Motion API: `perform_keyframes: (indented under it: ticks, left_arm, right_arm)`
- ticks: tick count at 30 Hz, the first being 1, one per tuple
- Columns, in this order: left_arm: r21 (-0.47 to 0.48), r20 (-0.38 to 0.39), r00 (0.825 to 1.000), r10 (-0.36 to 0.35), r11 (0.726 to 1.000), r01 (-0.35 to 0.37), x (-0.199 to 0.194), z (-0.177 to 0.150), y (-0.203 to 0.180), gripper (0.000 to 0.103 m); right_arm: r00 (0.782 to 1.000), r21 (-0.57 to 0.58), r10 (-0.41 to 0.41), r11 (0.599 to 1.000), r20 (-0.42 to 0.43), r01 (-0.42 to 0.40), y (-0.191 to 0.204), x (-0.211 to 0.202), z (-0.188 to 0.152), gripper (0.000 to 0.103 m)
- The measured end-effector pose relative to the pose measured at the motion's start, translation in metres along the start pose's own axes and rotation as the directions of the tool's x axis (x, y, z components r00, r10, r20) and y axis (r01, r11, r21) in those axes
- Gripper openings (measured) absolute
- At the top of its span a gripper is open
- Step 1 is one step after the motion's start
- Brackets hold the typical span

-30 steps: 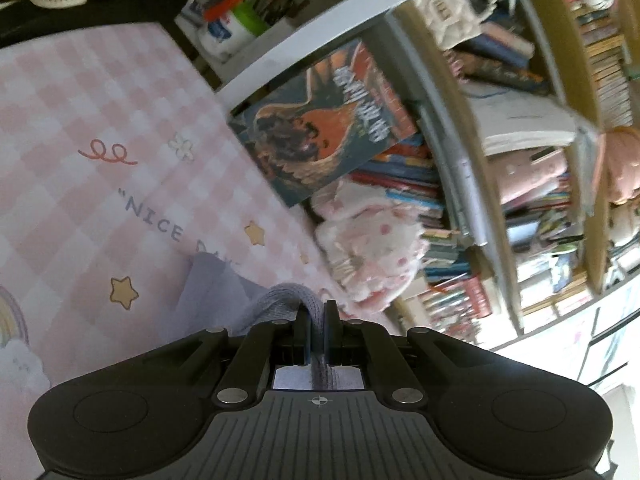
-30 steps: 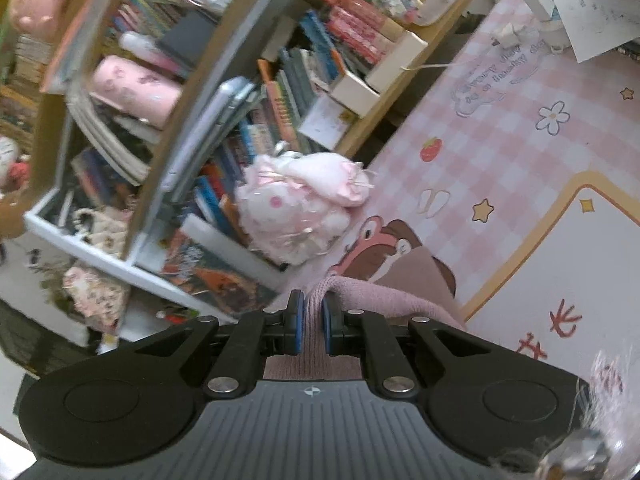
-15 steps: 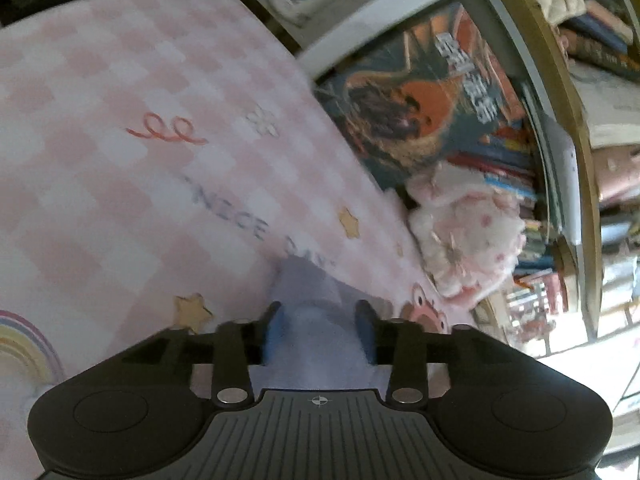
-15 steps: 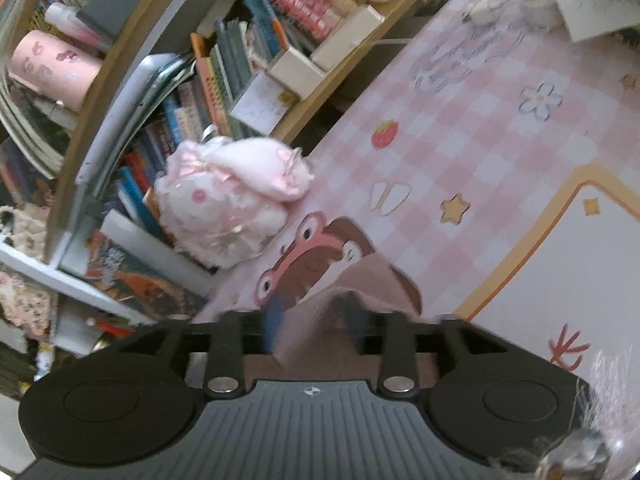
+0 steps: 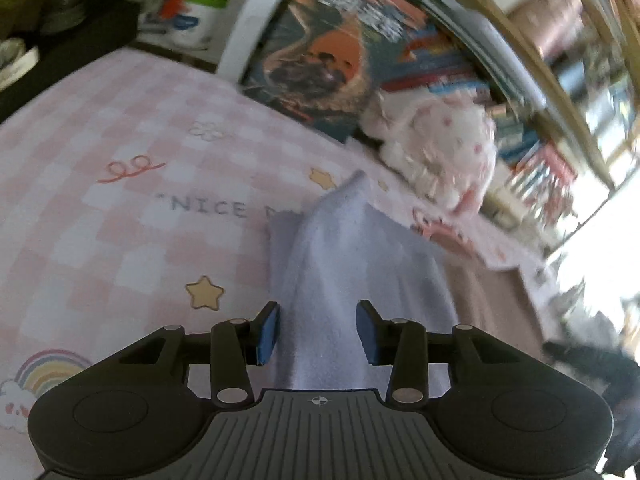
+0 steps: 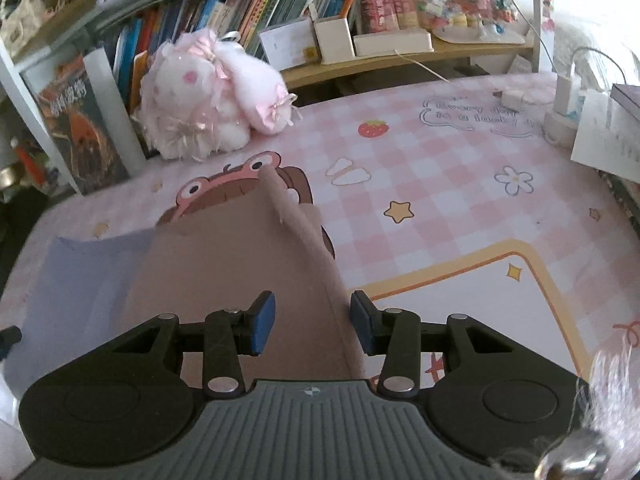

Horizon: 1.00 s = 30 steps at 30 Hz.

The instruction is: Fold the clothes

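Both pairs of blue-padded fingers (image 5: 267, 330) stand apart, gripping nothing, over the soft two-tone lilac-and-dusty-pink knit garment (image 6: 236, 280) lying limp on the pink checked mat (image 6: 440, 184) toward 12 o'clock; light and floppy, it probably grips best by its ribbed hem (image 6: 304, 240).

Both the left tongs (image 5: 318, 330) and the right tongs (image 6: 313, 328) are black plastic with a grey ribbed centre panel bearing a small crosshair mark. Each has two round recessed discs, silver pivot screws on angled linkage arms, and blue pads (image 6: 264, 322) facing inward.
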<state>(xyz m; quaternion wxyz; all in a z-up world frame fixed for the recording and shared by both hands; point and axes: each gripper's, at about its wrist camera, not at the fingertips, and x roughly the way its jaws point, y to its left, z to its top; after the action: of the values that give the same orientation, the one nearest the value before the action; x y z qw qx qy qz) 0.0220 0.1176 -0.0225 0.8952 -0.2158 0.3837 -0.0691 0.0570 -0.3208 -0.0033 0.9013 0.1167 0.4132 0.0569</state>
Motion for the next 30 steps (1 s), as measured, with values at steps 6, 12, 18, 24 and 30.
perform_keyframes:
  ticks: [6, 12, 18, 24, 30]
  left_arm:
    - [-0.109, 0.027, 0.999, -0.017, 0.994, 0.020, -0.001, 0.001, -0.007, 0.005]
    - [-0.228, 0.115, 0.991, -0.074, 0.969, 0.099, -0.038, -0.007, 0.004, 0.005]
    - [-0.193, -0.006, 0.998, 0.067, 0.979, -0.067, -0.022, -0.037, 0.012, 0.008]
    - [-0.004, 0.022, 0.985, 0.171, 0.985, -0.171, -0.030, -0.019, -0.009, 0.024]
    - [0.084, 0.110, 0.980, 0.164, 0.981, -0.174, -0.031, 0.009, -0.025, 0.038]
  right_arm:
    - [0.999, 0.025, 0.020, 1.000, -0.043, -0.019, -0.005, 0.008, 0.005, 0.006]
    - [0.985, 0.124, 0.169, 0.977, 0.026, -0.171, -0.029, -0.034, 0.017, 0.005]
    - [0.988, 0.094, 0.131, 0.988, -0.083, -0.123, -0.040, -0.011, -0.010, 0.005]
    - [0.989, 0.032, 0.110, 0.994, -0.097, -0.108, -0.037, -0.004, -0.007, 0.014]
    - [0.996, -0.077, 0.086, 0.993, -0.014, -0.087, -0.025, -0.009, 0.015, 0.029]
